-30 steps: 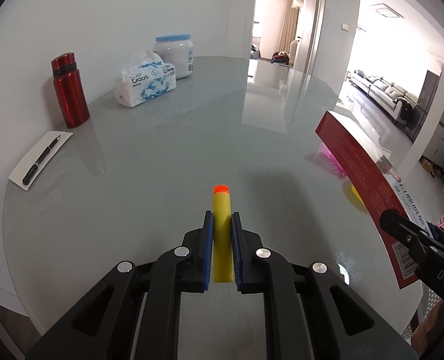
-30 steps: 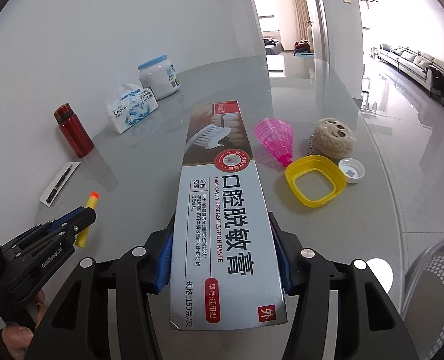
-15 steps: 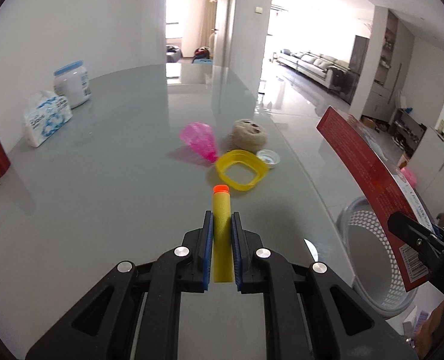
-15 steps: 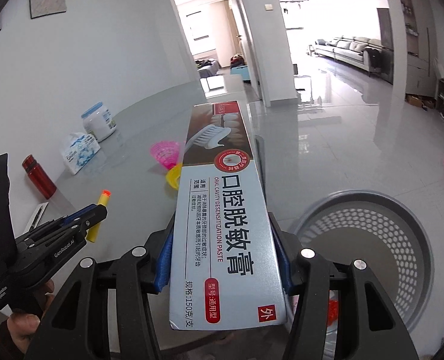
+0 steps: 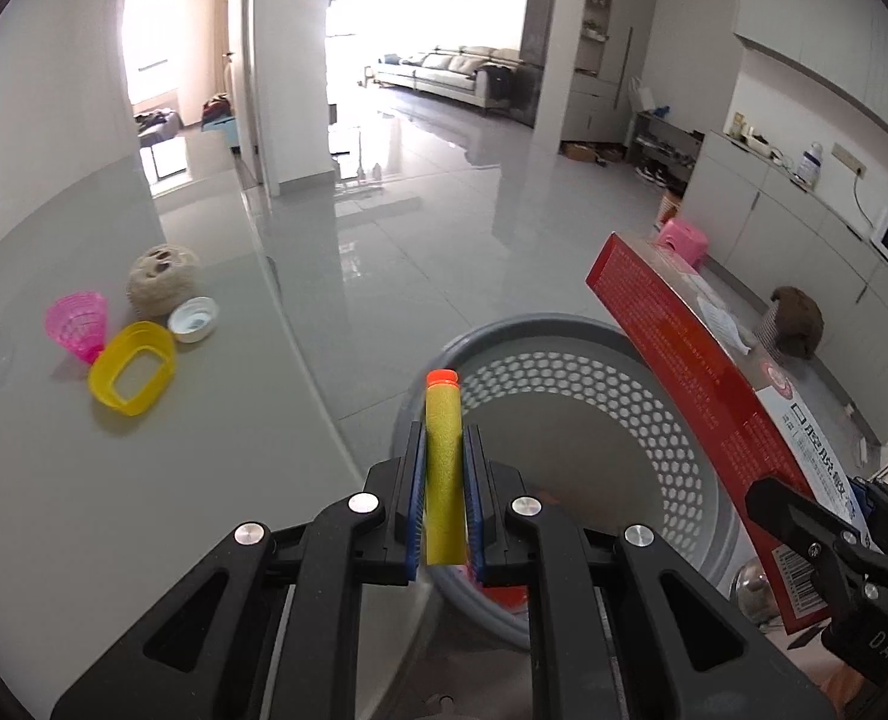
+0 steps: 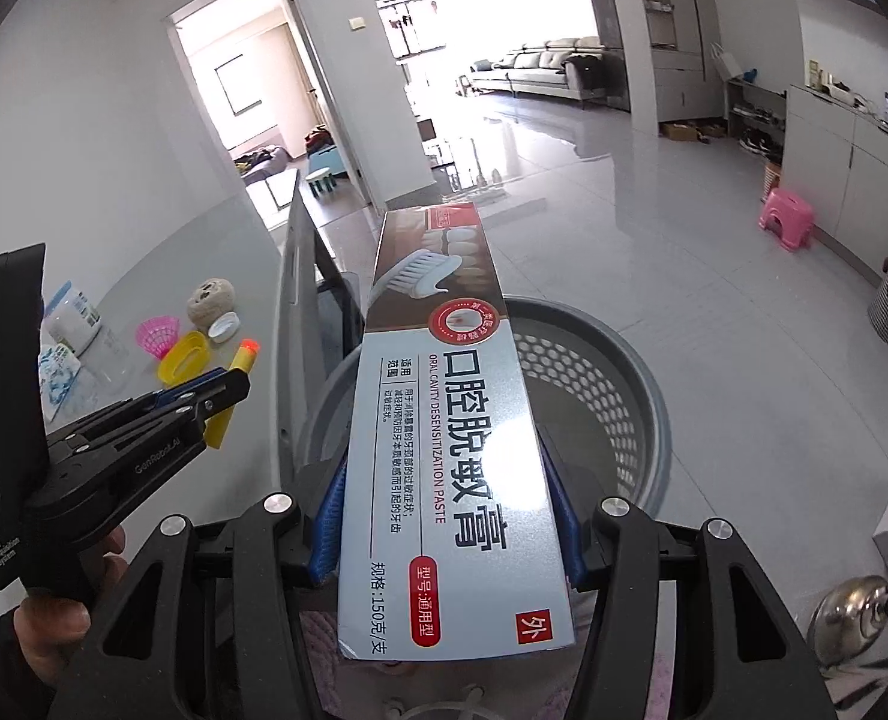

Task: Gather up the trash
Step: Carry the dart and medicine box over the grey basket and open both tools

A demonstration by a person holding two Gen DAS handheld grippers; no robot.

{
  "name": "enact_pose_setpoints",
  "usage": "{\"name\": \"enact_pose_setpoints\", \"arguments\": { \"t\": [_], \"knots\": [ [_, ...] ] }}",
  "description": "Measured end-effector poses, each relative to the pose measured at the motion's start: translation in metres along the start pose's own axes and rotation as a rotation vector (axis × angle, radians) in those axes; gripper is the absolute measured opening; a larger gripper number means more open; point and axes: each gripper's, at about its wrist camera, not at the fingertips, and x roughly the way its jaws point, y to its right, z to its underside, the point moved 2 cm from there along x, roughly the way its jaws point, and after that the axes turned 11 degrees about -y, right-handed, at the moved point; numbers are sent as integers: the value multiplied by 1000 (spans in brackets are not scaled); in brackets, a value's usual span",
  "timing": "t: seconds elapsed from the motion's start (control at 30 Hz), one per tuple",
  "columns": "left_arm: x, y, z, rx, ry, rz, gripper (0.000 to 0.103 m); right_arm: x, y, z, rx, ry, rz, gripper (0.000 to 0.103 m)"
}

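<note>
Both hand-held grippers have swung off the tabletop [image 5: 144, 510] since the earlier frame; a perforated grey basket [image 5: 570, 396], absent then, now lies beneath them.

Nearest, left view: left hand-held gripper [image 5: 444, 468] clamped narrow on a yellow foam dart [image 5: 443, 480], orange tip at 12 o'clock, over the basket's near rim. Dart likely light, squashy; grip mid-shaft suits it.

Right view: right hand-held gripper [image 6: 447, 516] at mid-width, pads pressing the long sides of a toothpaste box [image 6: 444, 450], pointing to 12 o'clock over the basket. Box probably light, thin card, crushable; low hold leaves much overhang.

Farther, 10 o'clock on the tabletop: yellow ring [image 5: 132, 378], pink shuttlecock [image 5: 78, 324], white cap [image 5: 193, 318], twine ball [image 5: 165, 279], uncollected.
</note>
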Motion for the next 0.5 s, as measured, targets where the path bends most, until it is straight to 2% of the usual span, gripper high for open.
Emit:
{"name": "enact_pose_setpoints", "arguments": {
  "t": [0.27, 0.5],
  "knots": [
    [36, 36, 0, 72, -68, 28, 12, 13, 20, 19, 75, -55, 11, 53],
    [54, 38, 2, 91, -105, 37, 12, 30, 22, 21, 93, -99, 27, 53]
  ]
}}
